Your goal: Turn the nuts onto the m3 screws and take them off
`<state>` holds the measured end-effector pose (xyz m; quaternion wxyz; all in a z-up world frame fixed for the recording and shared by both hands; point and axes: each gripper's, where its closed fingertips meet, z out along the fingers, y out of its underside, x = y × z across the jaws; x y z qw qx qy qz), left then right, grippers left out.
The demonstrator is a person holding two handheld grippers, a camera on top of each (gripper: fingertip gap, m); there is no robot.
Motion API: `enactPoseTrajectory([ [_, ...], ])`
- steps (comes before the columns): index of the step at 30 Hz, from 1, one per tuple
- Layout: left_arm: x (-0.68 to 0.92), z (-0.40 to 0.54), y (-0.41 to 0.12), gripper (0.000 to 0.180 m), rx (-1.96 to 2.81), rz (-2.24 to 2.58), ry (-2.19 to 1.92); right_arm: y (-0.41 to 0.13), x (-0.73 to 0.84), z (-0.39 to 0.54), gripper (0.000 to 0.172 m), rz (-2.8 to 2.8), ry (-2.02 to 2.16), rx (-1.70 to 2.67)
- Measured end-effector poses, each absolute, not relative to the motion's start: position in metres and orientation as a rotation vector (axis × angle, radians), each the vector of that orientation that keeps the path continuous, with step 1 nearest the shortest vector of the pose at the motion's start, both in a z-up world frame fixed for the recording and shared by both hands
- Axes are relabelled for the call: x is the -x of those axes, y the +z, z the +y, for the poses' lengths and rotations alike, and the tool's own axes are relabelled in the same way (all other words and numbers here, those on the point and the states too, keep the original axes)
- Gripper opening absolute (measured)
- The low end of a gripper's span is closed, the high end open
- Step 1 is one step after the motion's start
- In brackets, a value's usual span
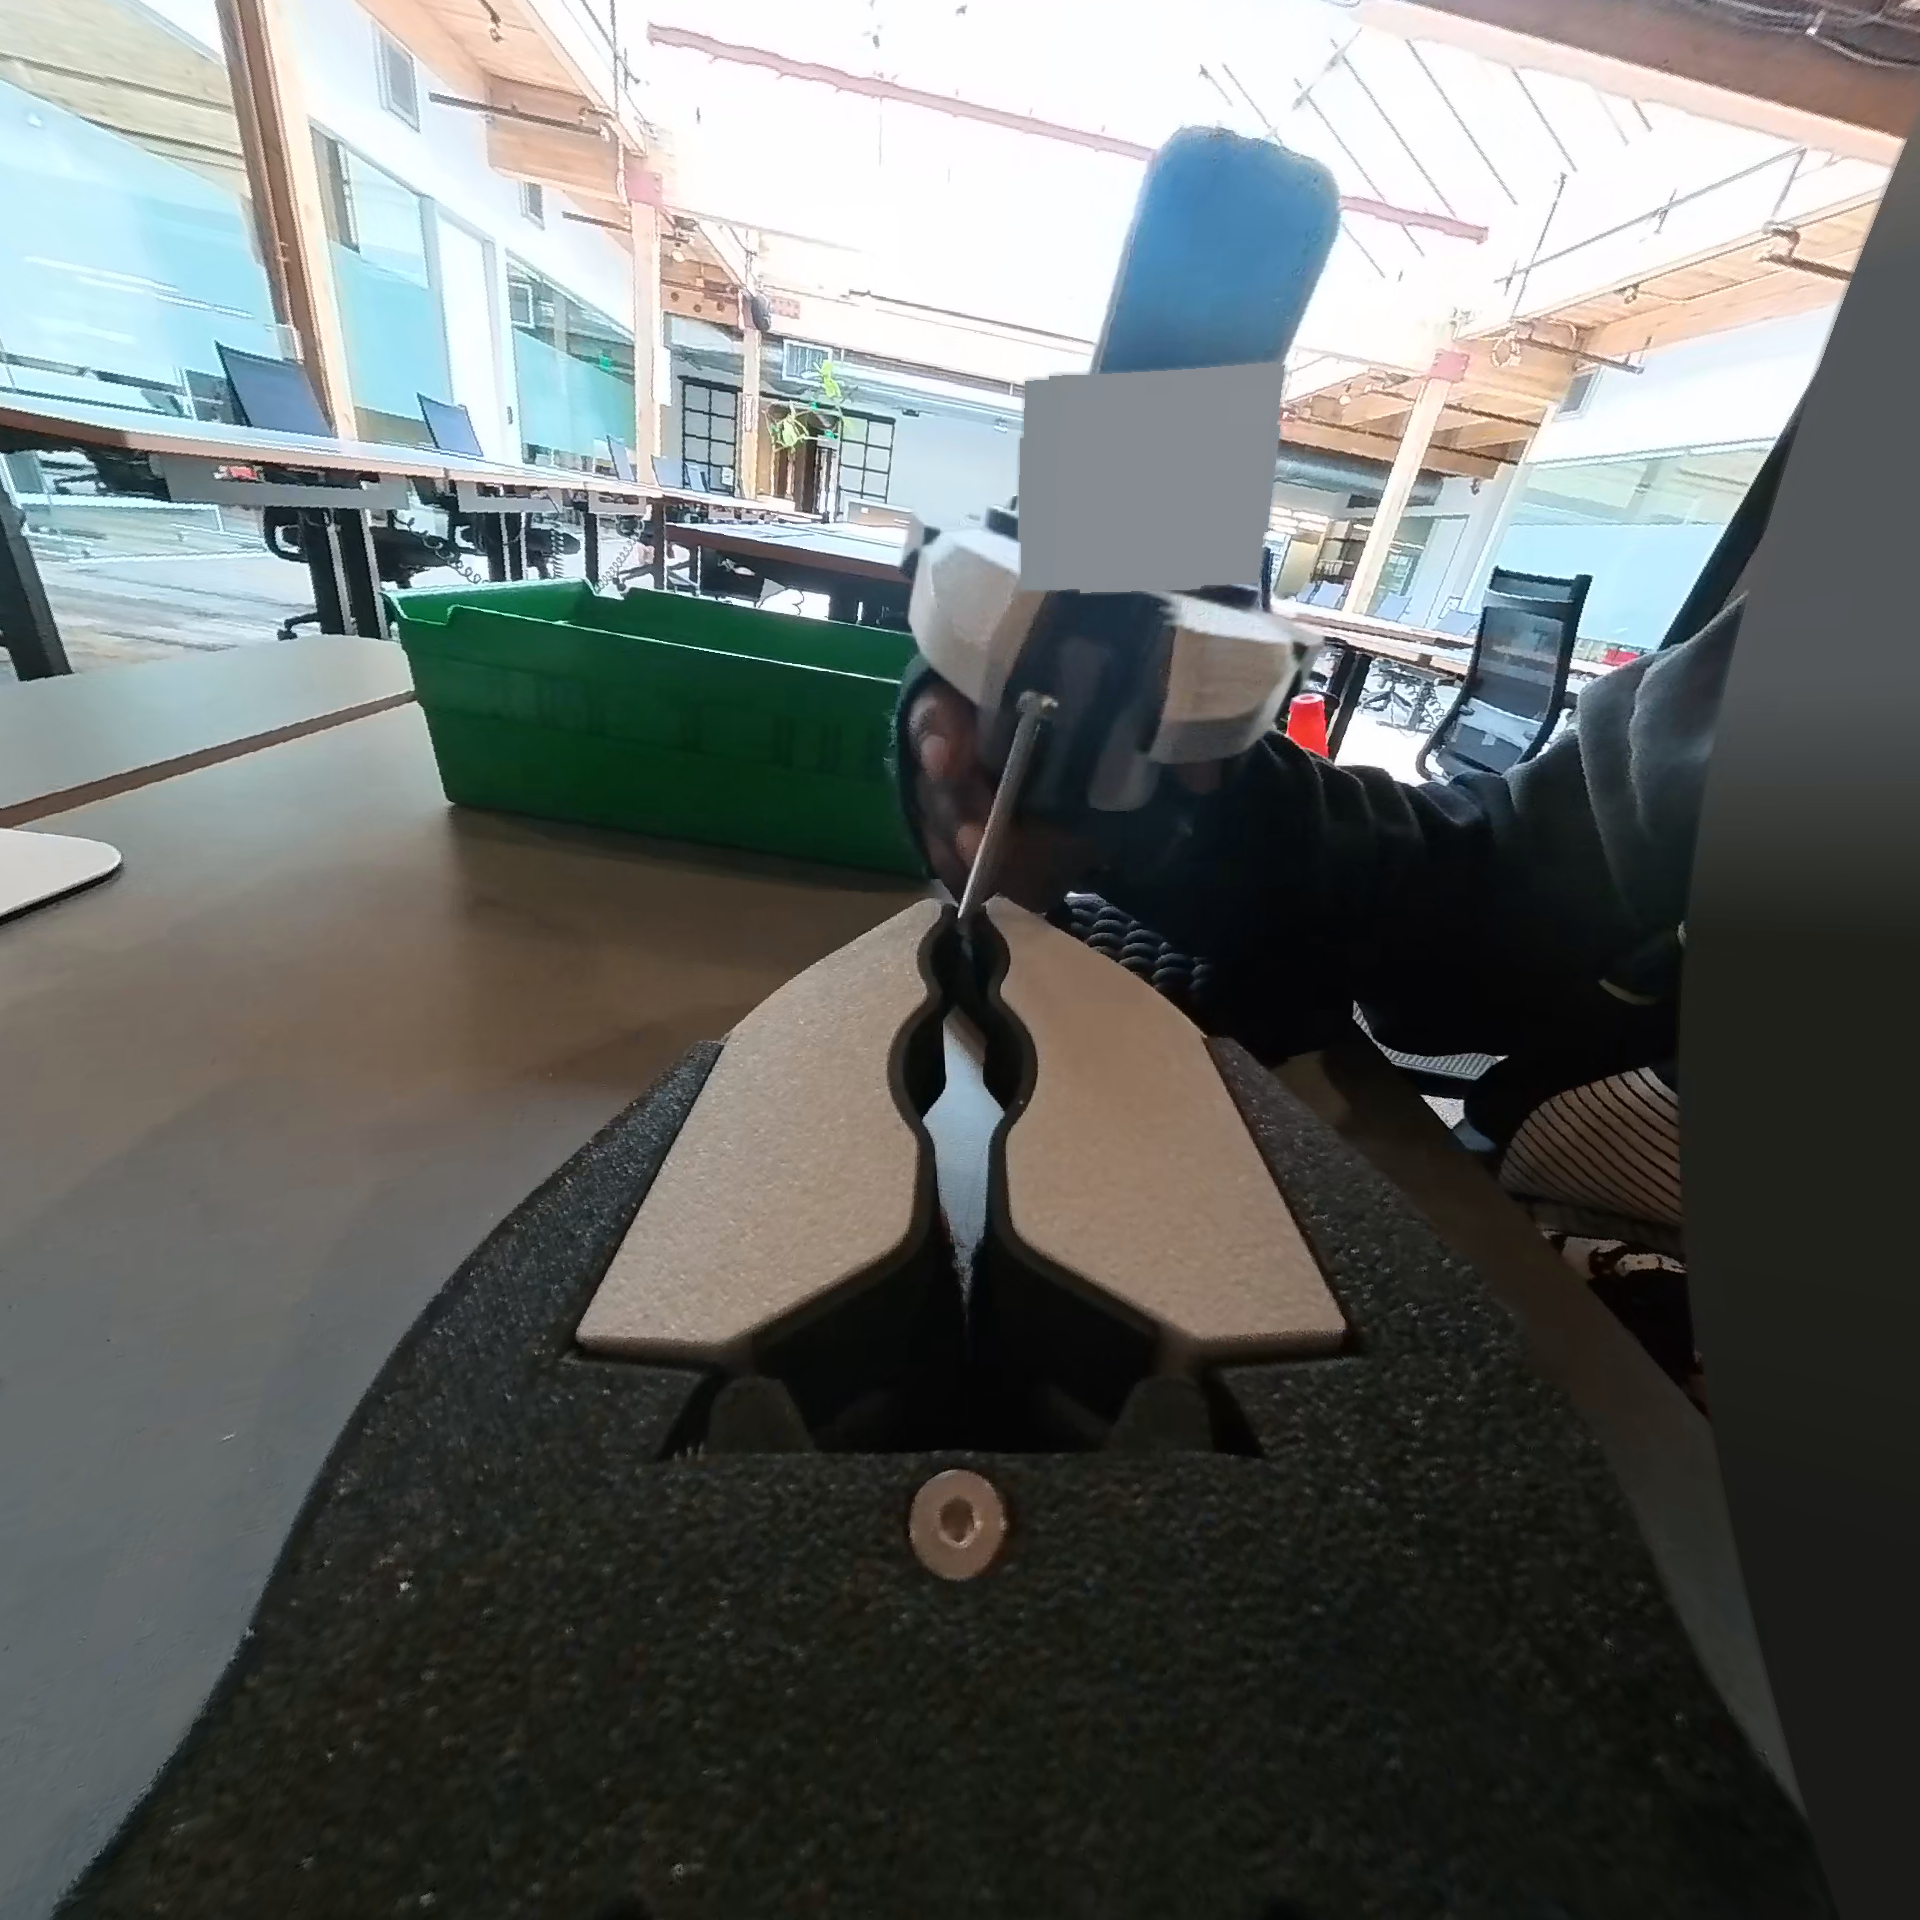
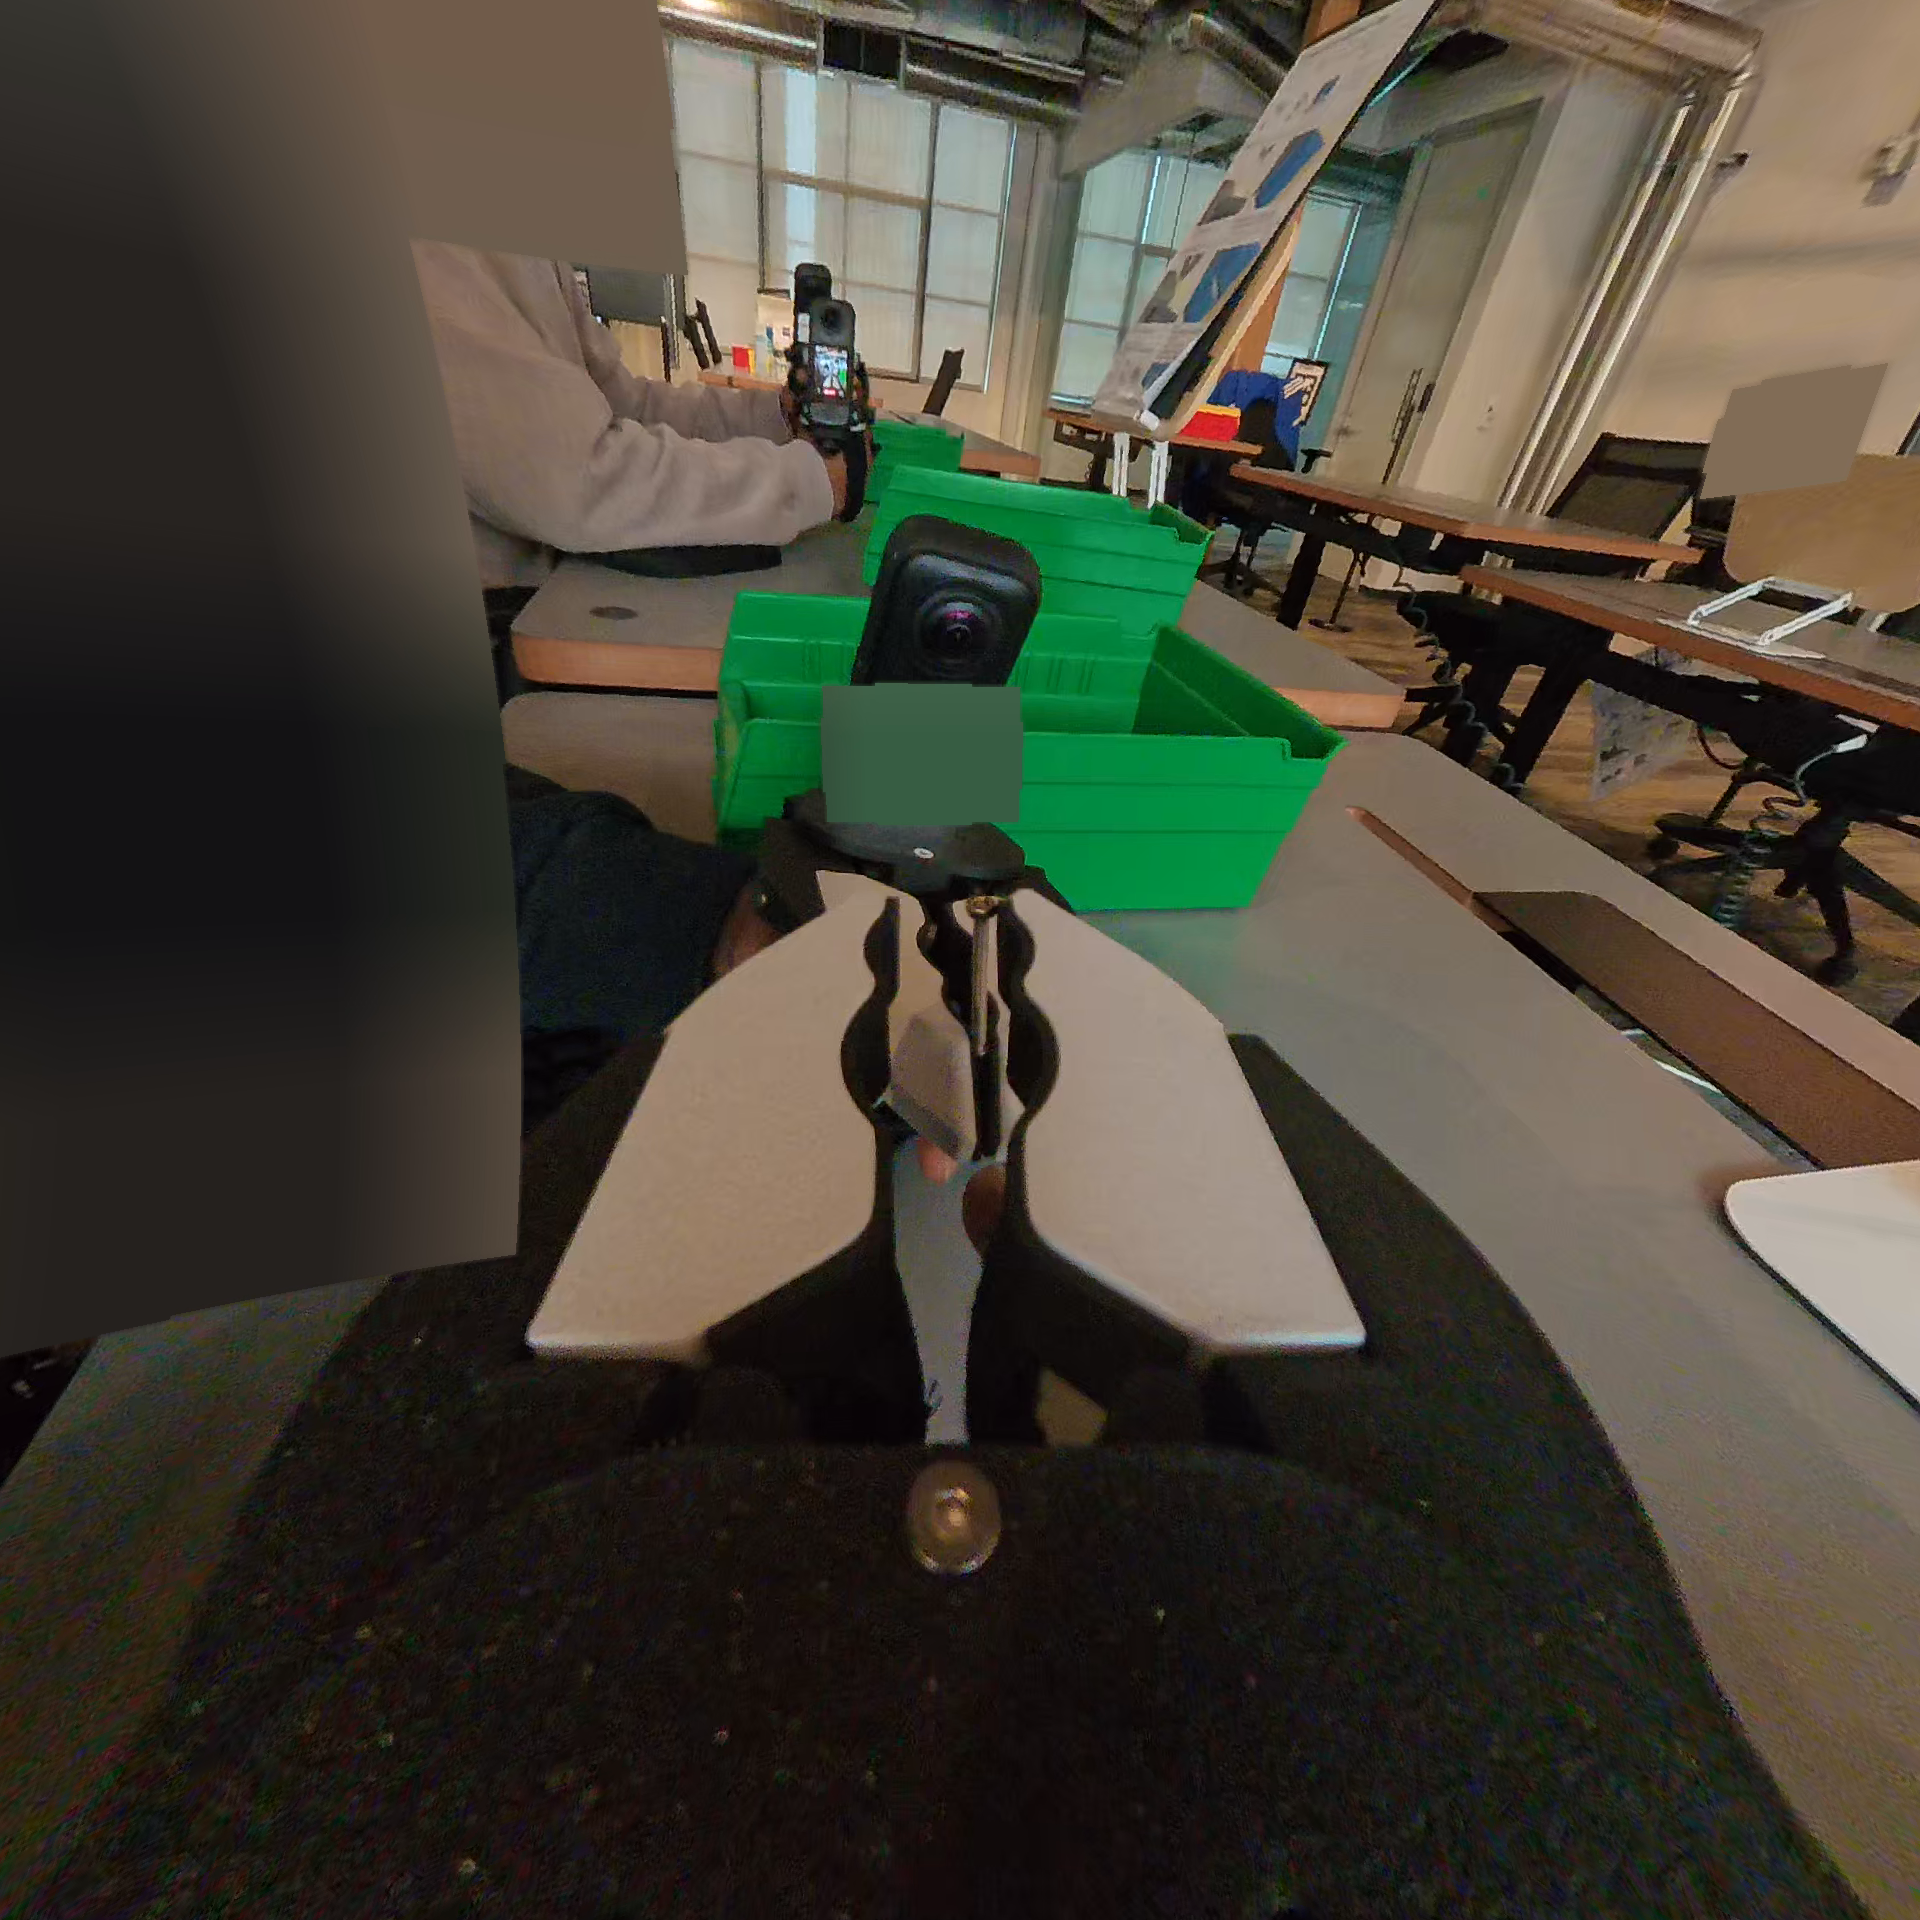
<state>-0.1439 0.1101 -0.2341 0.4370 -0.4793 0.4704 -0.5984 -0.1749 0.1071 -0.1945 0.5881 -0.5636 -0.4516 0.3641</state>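
office desk [image 1: 312, 987] — green bin [image 1: 665, 717], unlabelled

No legible writing anywhere. Tilted poster board [image 2: 1262, 208] at 1 o'clock carries blue graphics and print too small to read. Small camera screen [image 2: 831, 382] at 11 o'clock too blurred to read.

An open office is seen, lit by skylights [image 1: 1039, 208] between timber beams, with glass-walled rooms [image 1: 125, 270], rows of desks [image 2: 1455, 520], dark chairs [image 2: 1621, 499] and tall windows [image 2: 883, 187].
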Motion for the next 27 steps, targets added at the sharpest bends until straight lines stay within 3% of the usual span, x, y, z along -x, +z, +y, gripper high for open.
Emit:
enactPoseTrajectory([
  [20,0.146,0.120,-0.234,0.001,1.230,1.111,-1.473,-0.195,0.167,0.110,0.009,-1.058,0.758,1.339],
  [27,0.141,0.102,-0.241,0.001,1.223,1.253,-1.497,-0.184,0.160,0.096,0.015,-1.979,0.366,1.260],
])
